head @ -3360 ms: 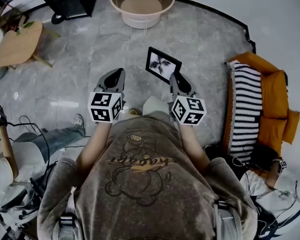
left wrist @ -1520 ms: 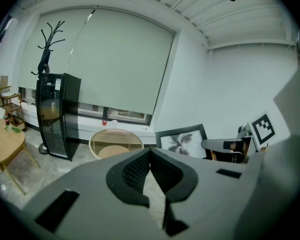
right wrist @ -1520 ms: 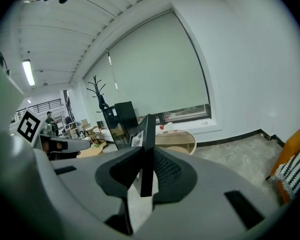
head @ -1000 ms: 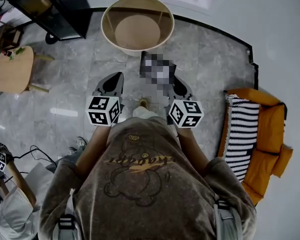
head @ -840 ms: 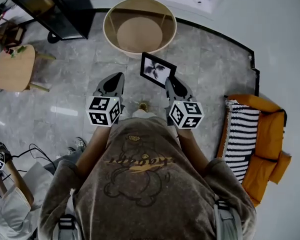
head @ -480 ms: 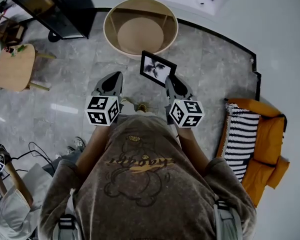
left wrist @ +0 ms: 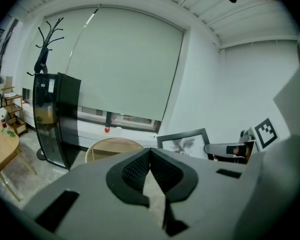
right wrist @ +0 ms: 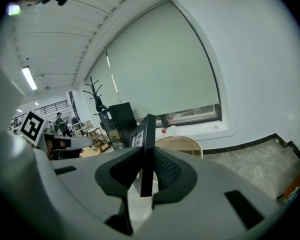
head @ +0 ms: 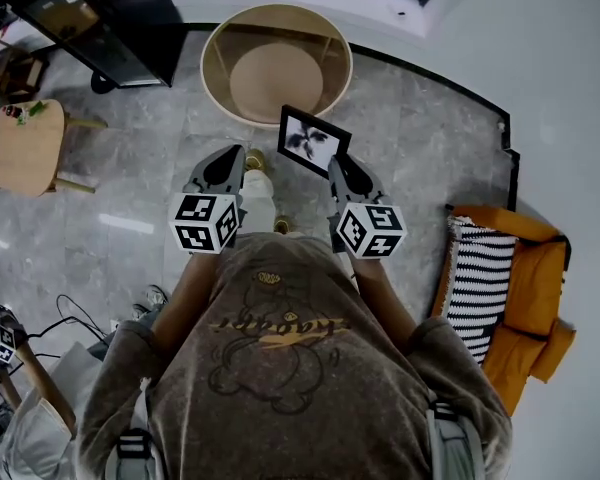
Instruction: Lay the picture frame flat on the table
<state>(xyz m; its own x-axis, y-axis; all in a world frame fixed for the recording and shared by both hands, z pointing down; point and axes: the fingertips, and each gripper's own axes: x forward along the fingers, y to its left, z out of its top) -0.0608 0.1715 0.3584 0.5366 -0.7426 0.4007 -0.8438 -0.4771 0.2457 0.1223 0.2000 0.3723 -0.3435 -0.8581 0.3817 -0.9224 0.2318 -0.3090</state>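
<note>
The fingers point(right wrist: 167, 170) of our right gripper point(right wrist: 145, 156) are clamping the picture frame point(right wrist: 149, 129). In the right gripper view the frame is showing edge-on, standing upright between the two pads, with both pressing on it. In the head view the right gripper point(head: 338, 166) is gripping the picture frame point(head: 313, 140) at its near right corner. It is holding the frame up in the air, tilted, with the black-and-white print facing us and no part of it lying on anything.

The fingers point(left wrist: 135, 171) of our left gripper point(left wrist: 150, 153) are pressing together with nothing between them. In the head view the left gripper point(head: 232, 156) is hovering beside the right one, apart from the frame.

Just beyond the frame the round worktop point(head: 208, 63) is standing with its raised wooden rim. The frame's far corner is overlapping the near rim in the head view, but we cannot tell whether the frame is over the worktop or short of it. The grey stone floor point(head: 410, 118) is spreading out below both grippers.

A black cabinet point(left wrist: 55, 119) is standing to the left of the worktop, with a coat stand point(left wrist: 45, 44) behind it and a pale blind point(left wrist: 125, 64) covering the window. To our right, a striped blanket point(head: 480, 278) is lying on an orange sofa point(head: 540, 268).
</note>
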